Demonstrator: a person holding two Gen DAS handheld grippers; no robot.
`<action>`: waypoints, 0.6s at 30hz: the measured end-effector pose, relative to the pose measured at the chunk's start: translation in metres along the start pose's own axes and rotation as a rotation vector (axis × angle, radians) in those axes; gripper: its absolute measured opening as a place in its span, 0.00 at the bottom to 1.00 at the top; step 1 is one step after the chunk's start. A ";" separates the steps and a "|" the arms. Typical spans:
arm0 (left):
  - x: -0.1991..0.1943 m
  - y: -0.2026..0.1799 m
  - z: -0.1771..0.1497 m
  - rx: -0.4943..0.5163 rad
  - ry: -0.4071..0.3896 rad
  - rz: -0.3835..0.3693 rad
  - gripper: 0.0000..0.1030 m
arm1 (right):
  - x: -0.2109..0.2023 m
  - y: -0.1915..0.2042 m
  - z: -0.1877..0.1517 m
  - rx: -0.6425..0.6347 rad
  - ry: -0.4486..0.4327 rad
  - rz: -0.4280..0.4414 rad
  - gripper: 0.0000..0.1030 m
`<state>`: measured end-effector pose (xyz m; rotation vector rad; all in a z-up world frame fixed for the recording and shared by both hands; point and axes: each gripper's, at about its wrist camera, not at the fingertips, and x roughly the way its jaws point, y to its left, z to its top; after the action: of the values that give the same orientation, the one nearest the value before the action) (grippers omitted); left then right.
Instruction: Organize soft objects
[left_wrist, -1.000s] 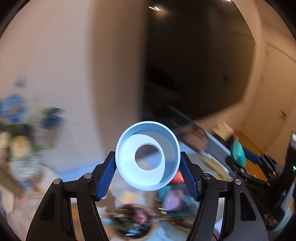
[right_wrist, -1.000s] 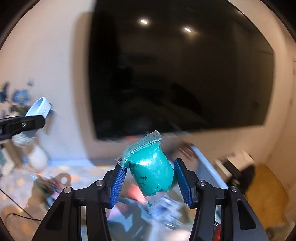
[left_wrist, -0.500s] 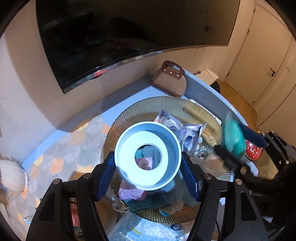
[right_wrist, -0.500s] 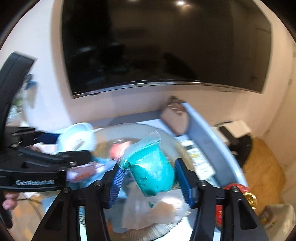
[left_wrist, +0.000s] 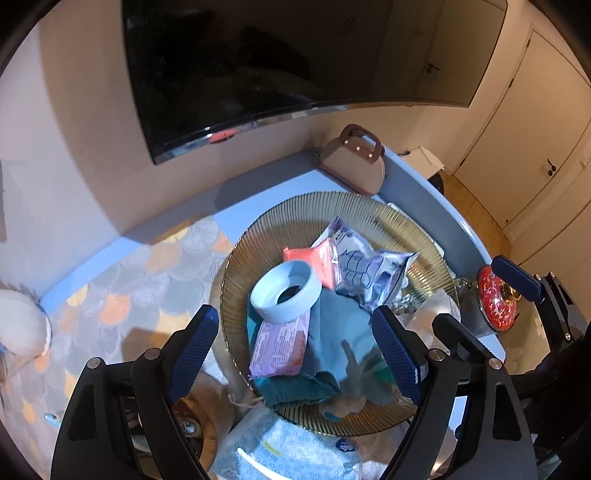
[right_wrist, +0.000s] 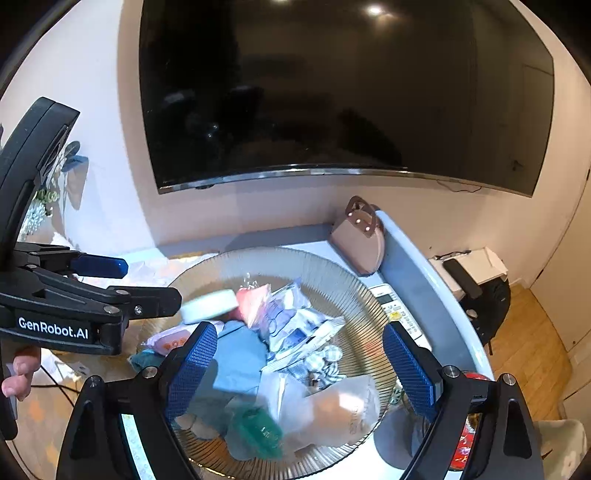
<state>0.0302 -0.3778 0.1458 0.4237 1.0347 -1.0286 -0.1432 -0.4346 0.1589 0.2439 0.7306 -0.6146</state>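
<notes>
A ribbed glass plate (left_wrist: 406, 229) (right_wrist: 354, 291) holds a pile of soft things. The pale blue ring (left_wrist: 285, 290) (right_wrist: 210, 306) lies on the pile beside an orange packet (left_wrist: 314, 258). A purple wipes pack (left_wrist: 280, 343), blue cloth (left_wrist: 336, 332) and printed pouch (left_wrist: 369, 269) lie there too. The teal bag (right_wrist: 256, 430) lies blurred at the plate's near edge. My left gripper (left_wrist: 299, 347) is open and empty above the plate. My right gripper (right_wrist: 299, 365) is open and empty above it too.
A brown handbag (left_wrist: 354, 162) (right_wrist: 360, 240) stands behind the plate by the wall under a dark TV (right_wrist: 332, 92). A red lidded jar (left_wrist: 496, 299) stands to the right. A tissue pack (left_wrist: 288, 450) lies near the front. A remote (right_wrist: 397, 314) lies right of the plate.
Both grippers have opened. The pale blue ring has dropped from the left gripper onto the pile, and the teal bag has dropped from the right gripper onto the plate.
</notes>
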 end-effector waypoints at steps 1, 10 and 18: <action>0.001 0.000 -0.001 -0.001 0.003 0.002 0.82 | 0.001 0.001 0.000 -0.004 0.001 0.001 0.88; 0.004 0.002 -0.004 -0.008 0.013 0.011 0.82 | 0.003 0.004 -0.001 -0.018 0.004 0.003 0.88; 0.005 0.001 -0.006 -0.008 0.022 0.014 0.82 | 0.003 0.005 -0.003 -0.016 0.017 0.000 0.88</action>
<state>0.0285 -0.3750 0.1384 0.4357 1.0536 -1.0083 -0.1404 -0.4312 0.1540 0.2348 0.7520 -0.6074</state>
